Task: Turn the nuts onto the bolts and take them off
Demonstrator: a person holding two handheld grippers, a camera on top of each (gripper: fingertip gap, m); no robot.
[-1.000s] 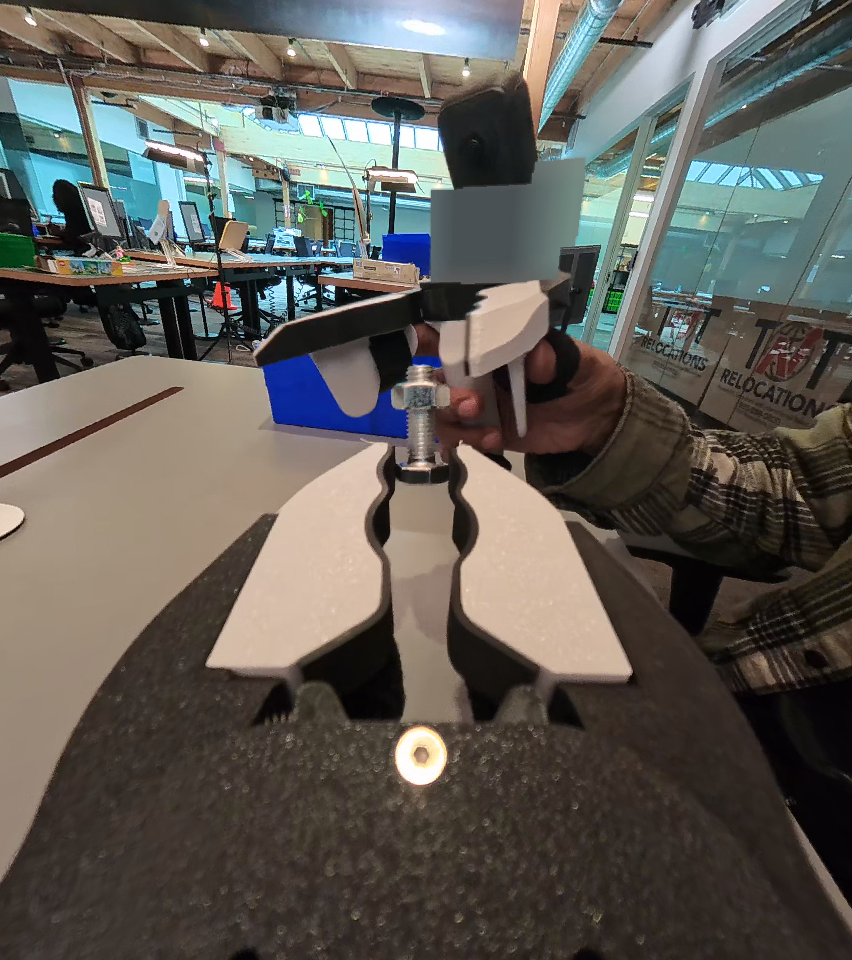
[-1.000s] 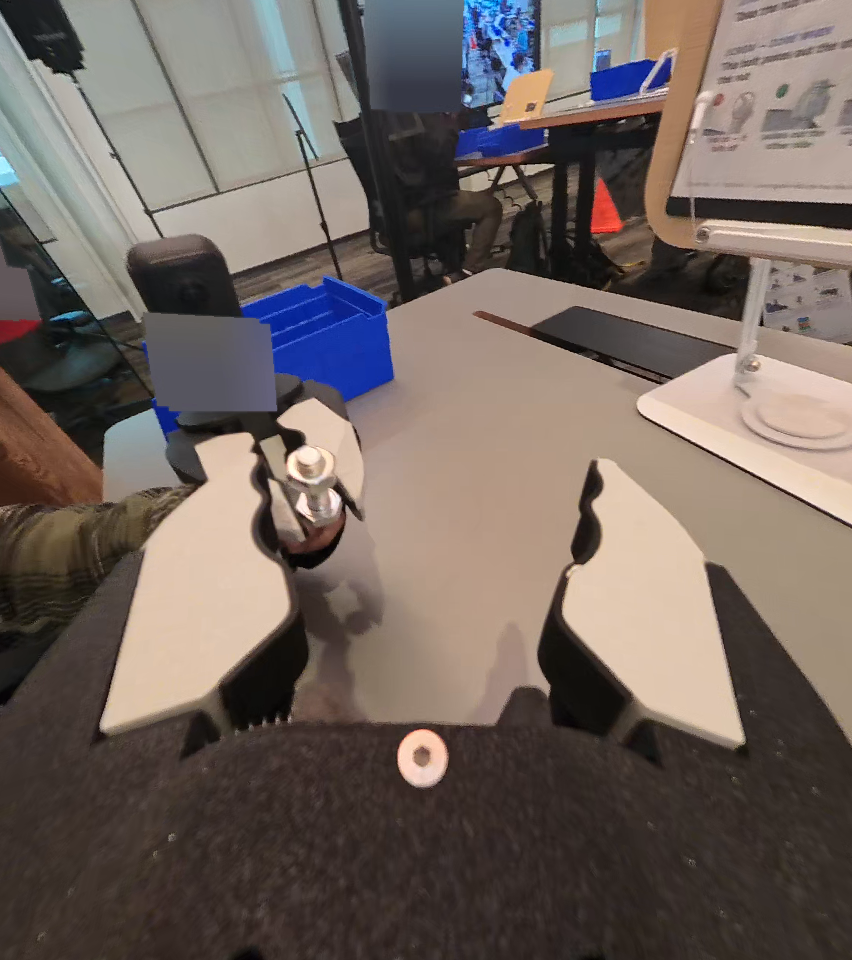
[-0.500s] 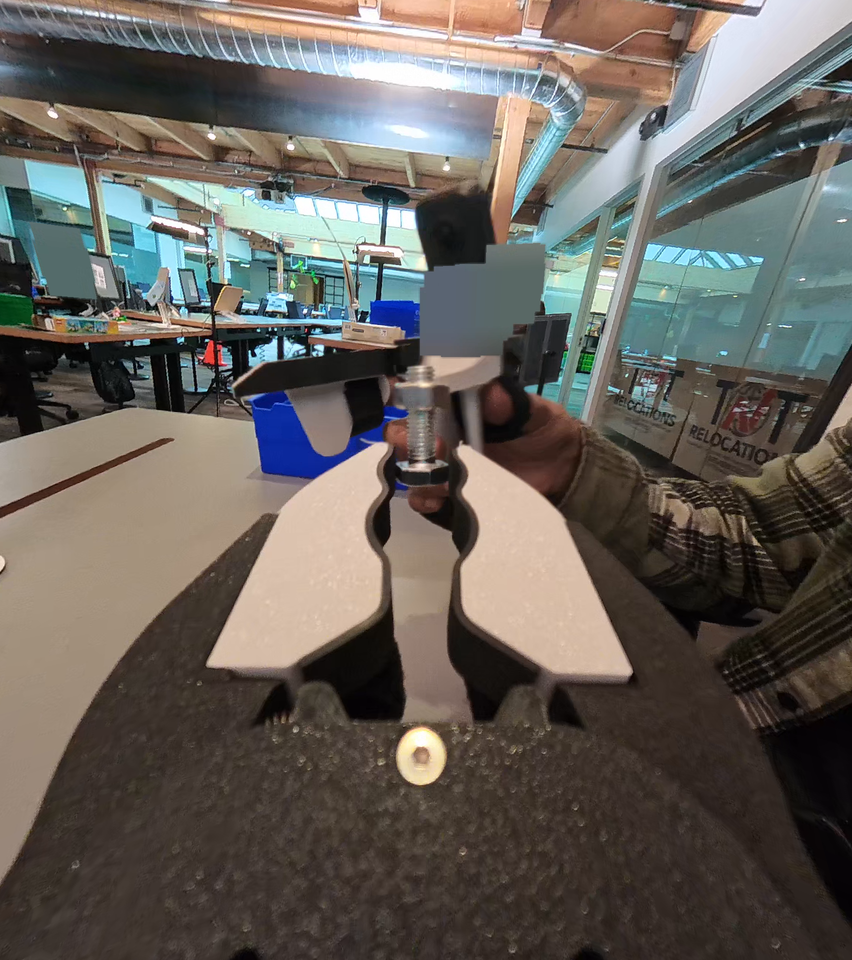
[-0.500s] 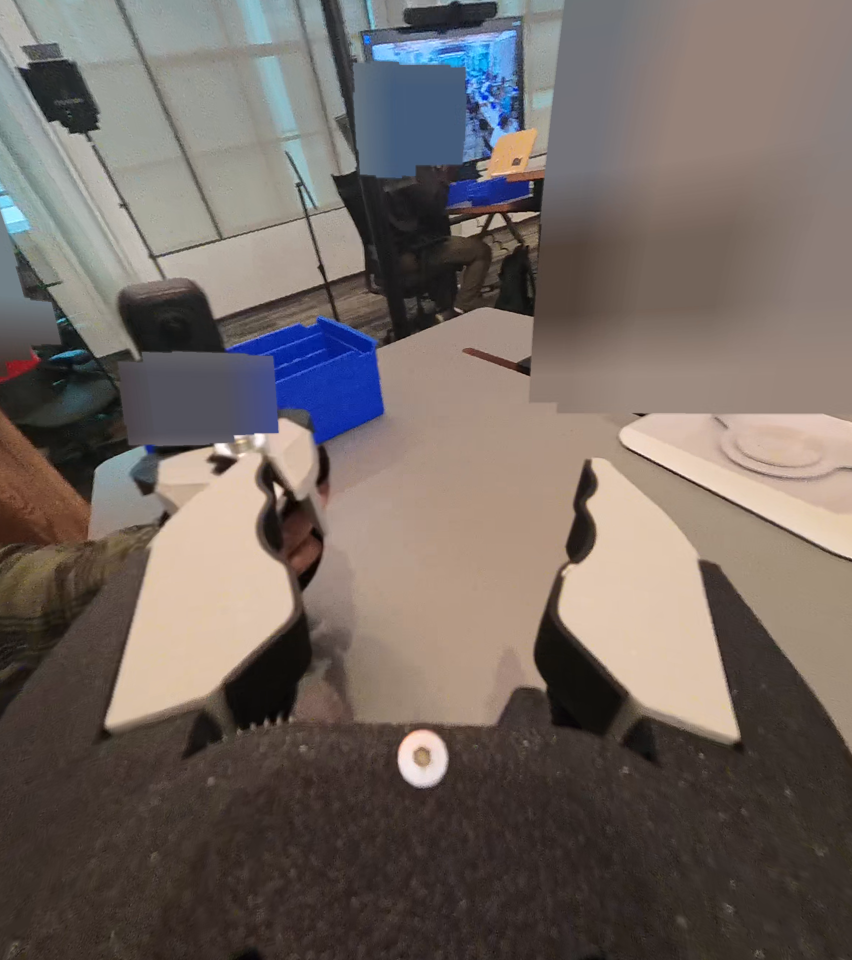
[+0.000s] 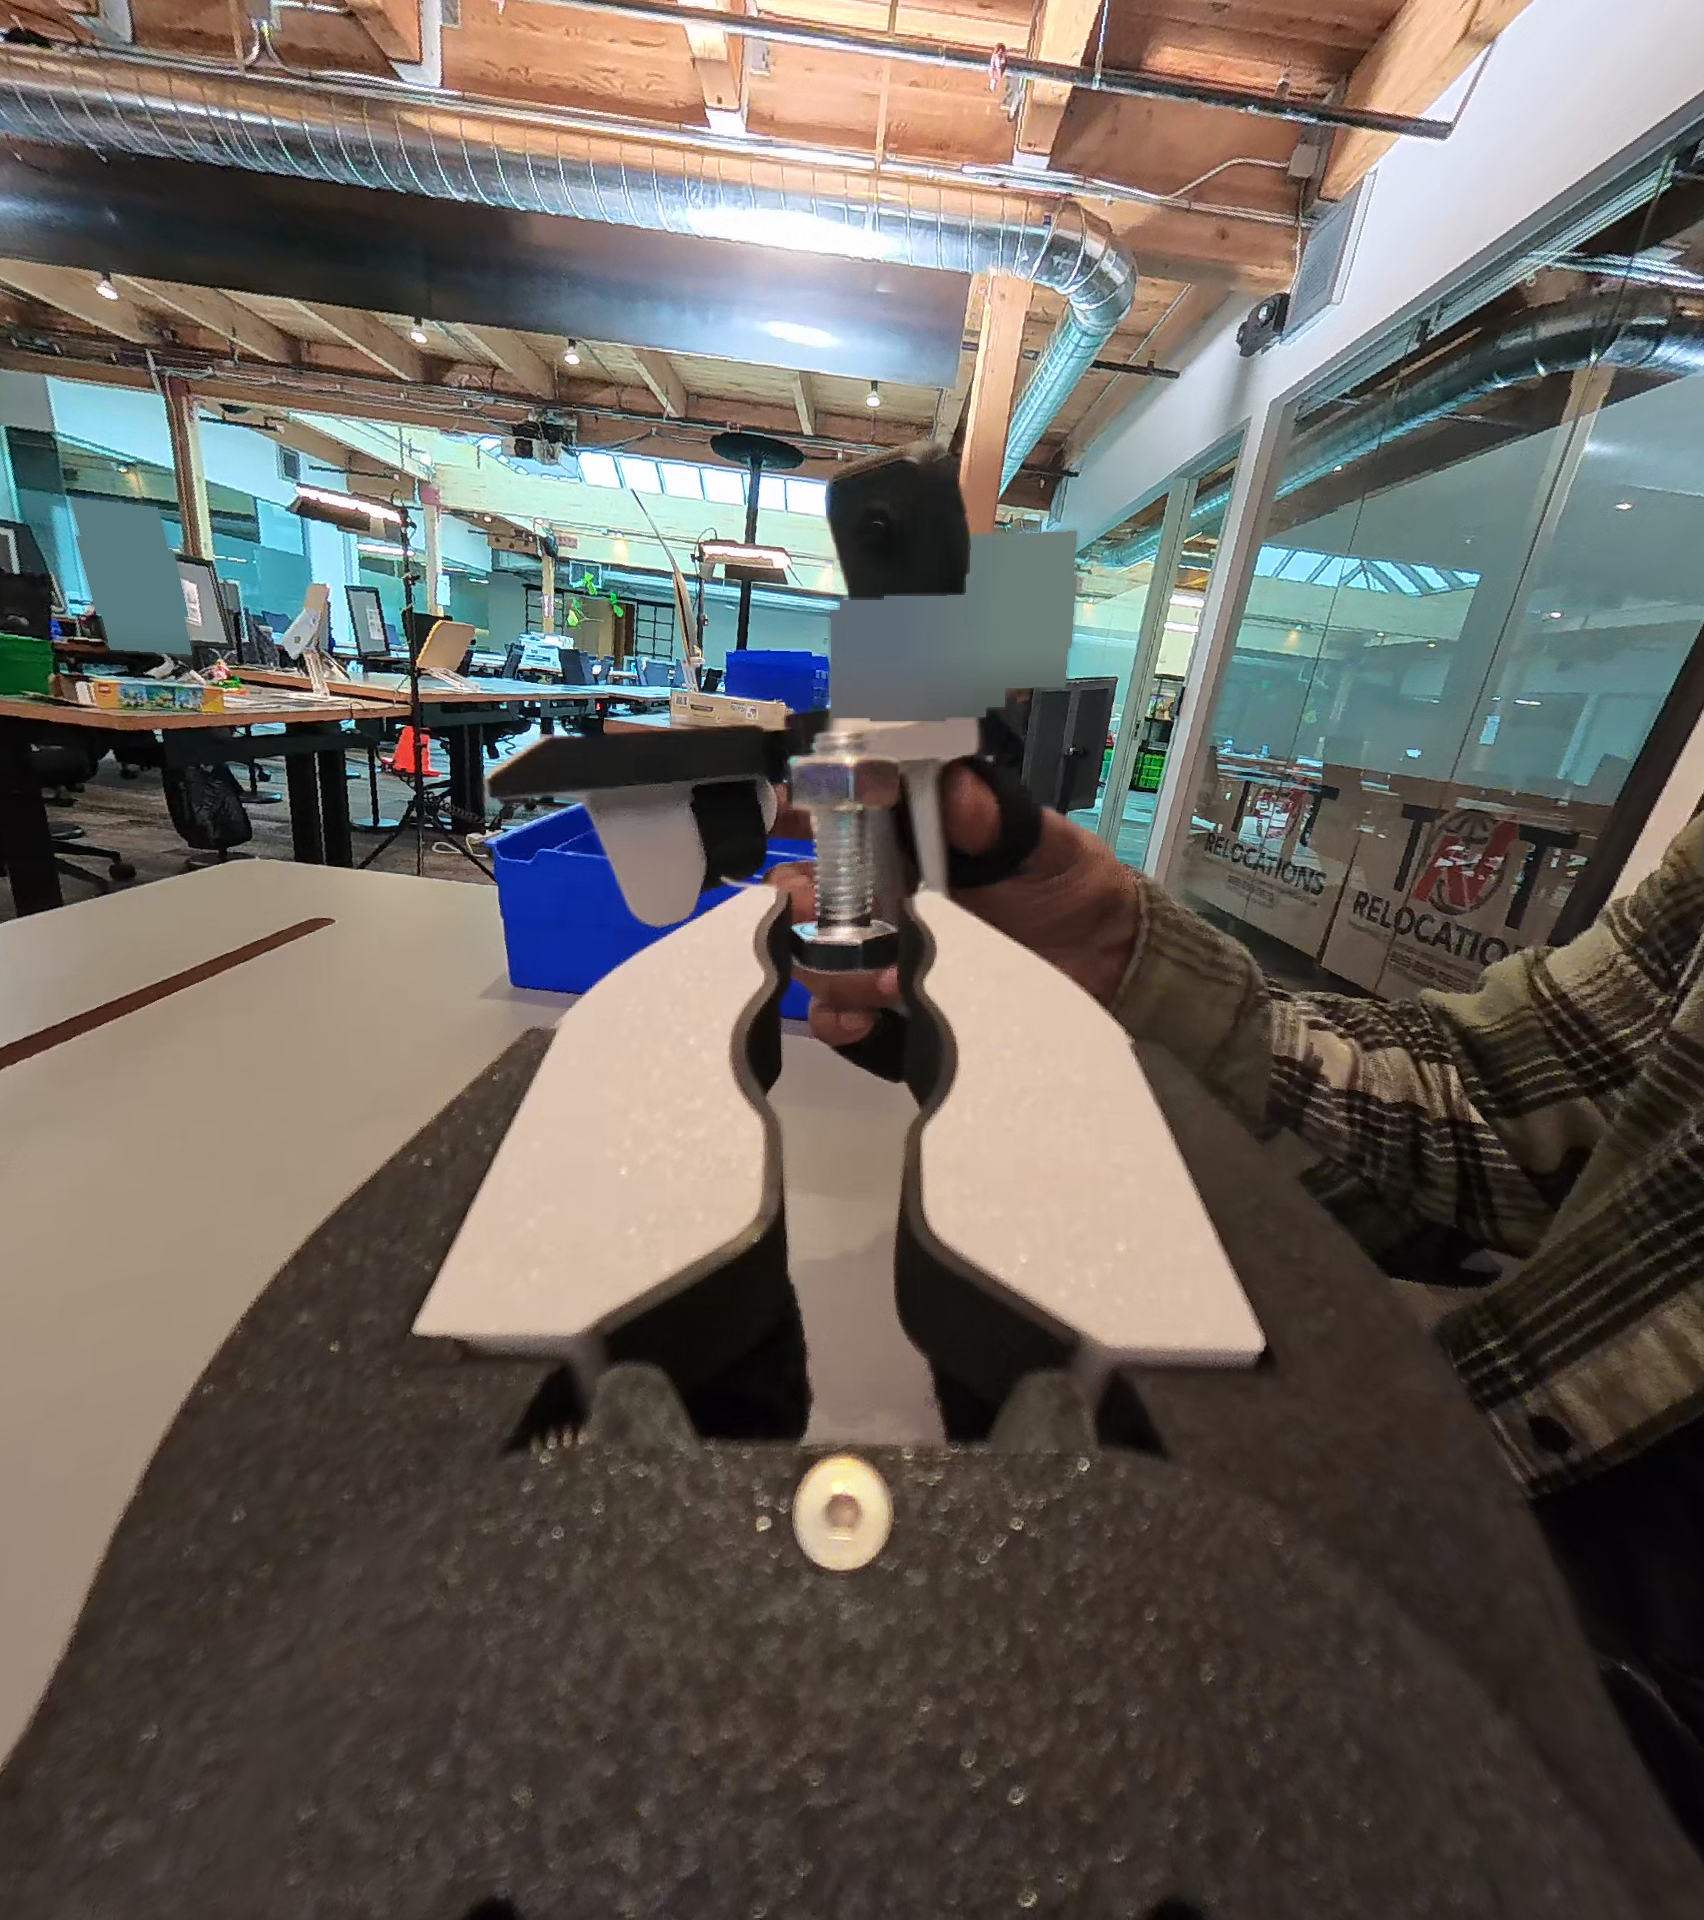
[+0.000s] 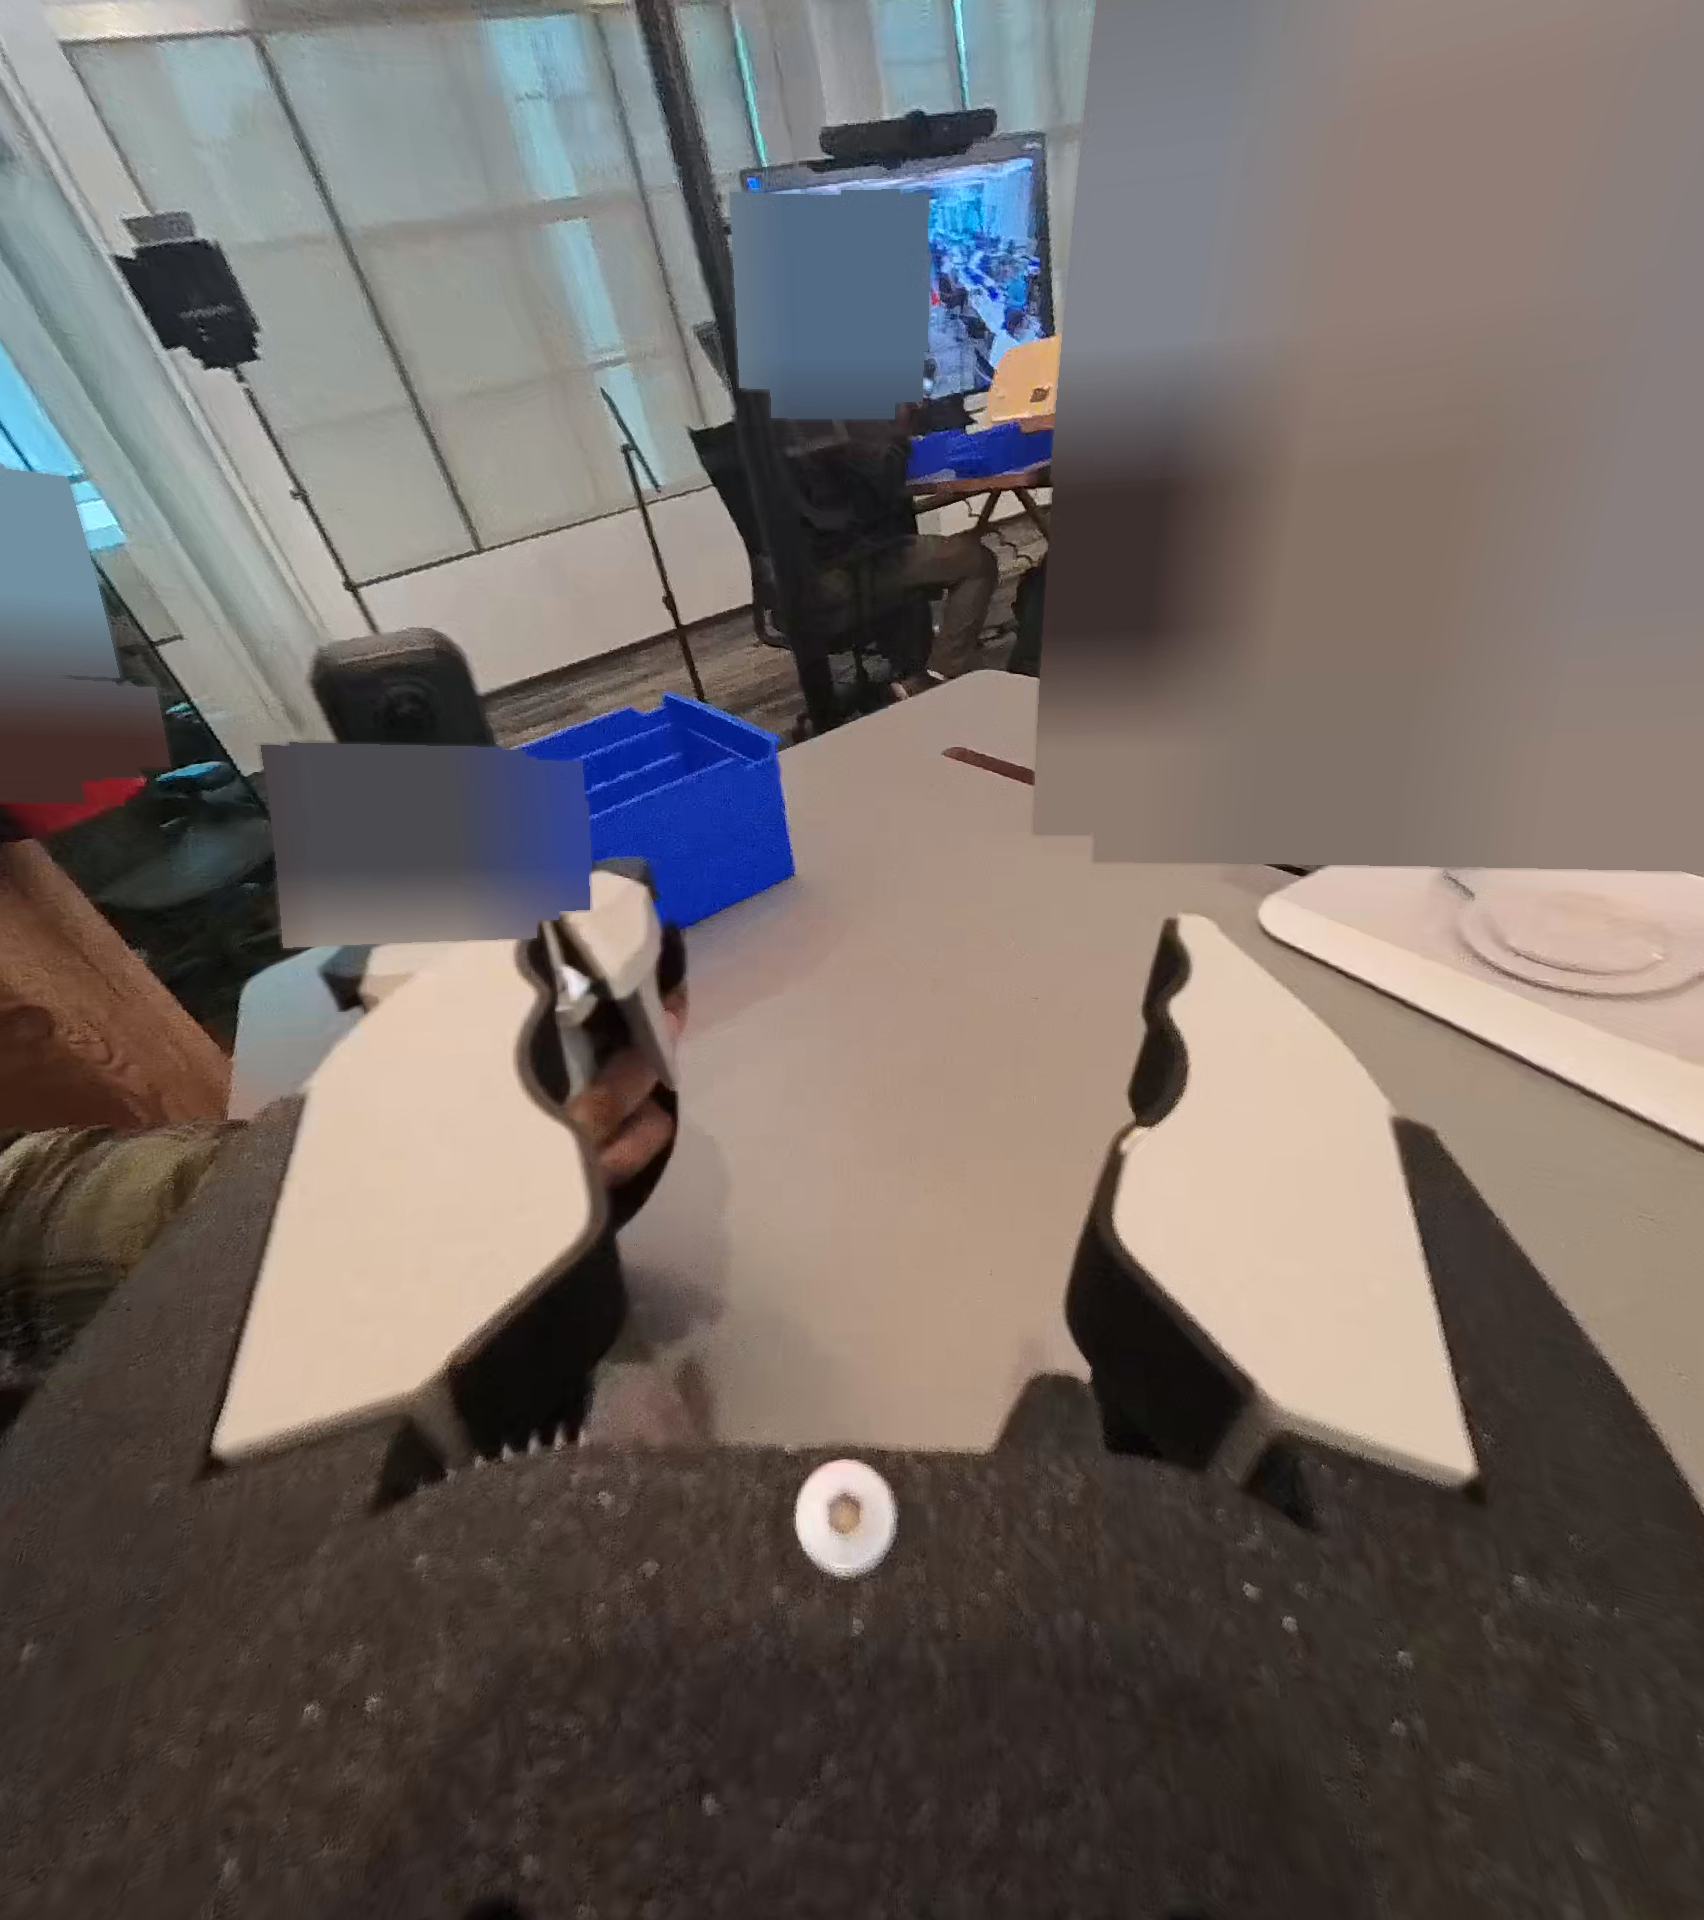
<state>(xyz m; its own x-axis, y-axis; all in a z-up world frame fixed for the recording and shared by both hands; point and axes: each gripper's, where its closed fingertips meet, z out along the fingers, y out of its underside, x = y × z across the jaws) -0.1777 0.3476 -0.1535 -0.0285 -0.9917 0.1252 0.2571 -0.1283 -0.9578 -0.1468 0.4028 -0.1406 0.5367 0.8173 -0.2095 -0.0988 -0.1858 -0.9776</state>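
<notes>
Large blurred patches cover the upper right and far left of the right wrist view, and the bolt there is a small smear behind the near left finger [image 6: 432,1174]. Against a second ago, the nut [image 5: 840,781] sits level with the right gripper's fingers rather than just below them, and both grippers are raised higher off the grey table [image 5: 152,1122]. The left gripper [image 5: 840,940] is clamped on the hexagonal head of the upright bolt [image 5: 843,868], held above the table's near edge. The right gripper [image 6: 848,1122] stands wide apart, one finger beside the nut, the other well to the left; whether it touches is unclear. A blue bin [image 5: 557,914] stands beyond.
</notes>
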